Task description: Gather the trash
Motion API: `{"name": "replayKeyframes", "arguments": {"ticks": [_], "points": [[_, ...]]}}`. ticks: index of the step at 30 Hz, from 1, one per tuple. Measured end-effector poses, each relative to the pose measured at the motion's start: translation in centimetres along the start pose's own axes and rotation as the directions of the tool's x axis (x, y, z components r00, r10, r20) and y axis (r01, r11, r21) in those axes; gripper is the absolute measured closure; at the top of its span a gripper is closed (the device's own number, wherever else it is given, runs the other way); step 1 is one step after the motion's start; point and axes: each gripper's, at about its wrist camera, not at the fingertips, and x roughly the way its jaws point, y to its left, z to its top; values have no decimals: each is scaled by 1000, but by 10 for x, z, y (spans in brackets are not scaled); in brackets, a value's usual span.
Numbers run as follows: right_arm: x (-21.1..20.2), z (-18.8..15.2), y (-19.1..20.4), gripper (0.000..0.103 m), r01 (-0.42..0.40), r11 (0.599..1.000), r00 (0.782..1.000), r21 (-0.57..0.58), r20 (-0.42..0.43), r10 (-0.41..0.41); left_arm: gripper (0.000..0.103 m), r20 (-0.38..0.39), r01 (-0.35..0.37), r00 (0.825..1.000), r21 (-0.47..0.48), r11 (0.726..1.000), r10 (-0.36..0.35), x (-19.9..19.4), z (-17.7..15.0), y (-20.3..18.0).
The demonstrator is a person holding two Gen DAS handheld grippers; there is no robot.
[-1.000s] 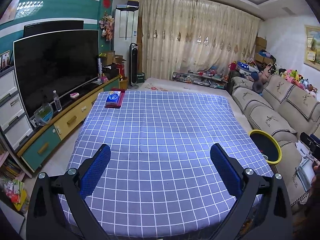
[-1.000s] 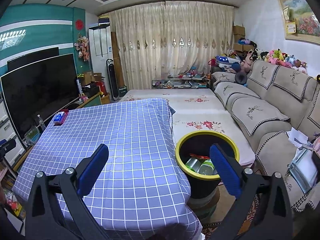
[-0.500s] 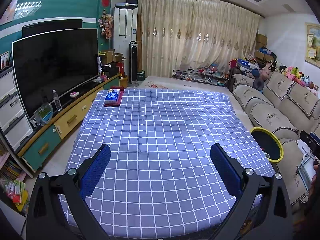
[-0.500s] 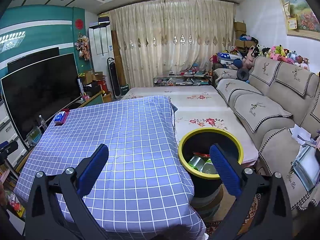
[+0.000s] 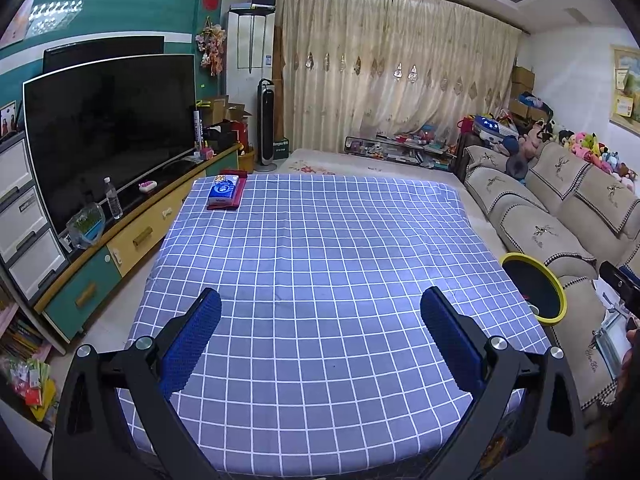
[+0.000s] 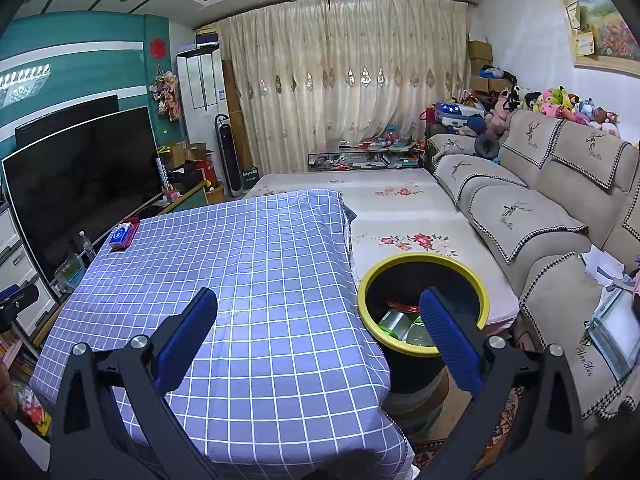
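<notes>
A black trash bin with a yellow rim (image 6: 424, 260) stands on the floor right of the table; green bottles (image 6: 394, 322) and a red item lie inside. It also shows at the right in the left wrist view (image 5: 558, 286). My left gripper (image 5: 320, 304) is open and empty above the near part of the blue checked tablecloth (image 5: 320, 248). My right gripper (image 6: 320, 304) is open and empty, over the table's right edge with its right finger above the bin. A blue tissue pack (image 5: 225, 191) on a red book lies at the table's far left corner.
A TV (image 5: 108, 132) on a low cabinet (image 5: 132, 236) runs along the left. A beige sofa (image 6: 532, 216) lines the right wall. A floral-covered low platform (image 6: 400, 216) lies beyond the bin. Curtains (image 5: 392, 80) close the far wall.
Both grippers have pulled back and risen a little, so the table and bin sit lower and farther in view. Both stay open and empty.
</notes>
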Motion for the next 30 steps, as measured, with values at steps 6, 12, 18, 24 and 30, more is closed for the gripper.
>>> {"name": "replayKeyframes", "arguments": {"ticks": [6, 12, 18, 24, 30], "points": [[1, -1, 1, 7, -1, 1000, 1000, 0, -3, 1, 5, -8, 5, 1000, 3, 1000, -5, 2, -2, -3], [3, -2, 2, 7, -8, 1000, 1000, 4, -7, 8, 5, -16, 10, 1000, 4, 1000, -10, 4, -2, -4], [6, -3, 5, 7, -12, 1000, 1000, 5, -13, 12, 5, -23, 10, 1000, 6, 1000, -10, 5, -3, -7], [7, -3, 5, 7, -15, 1000, 1000, 4, -16, 15, 5, -26, 7, 1000, 5, 1000, -7, 7, -4, -7], [7, -3, 5, 7, -16, 1000, 1000, 4, -16, 16, 5, -26, 6, 1000, 8, 1000, -6, 7, -5, -8]]}}
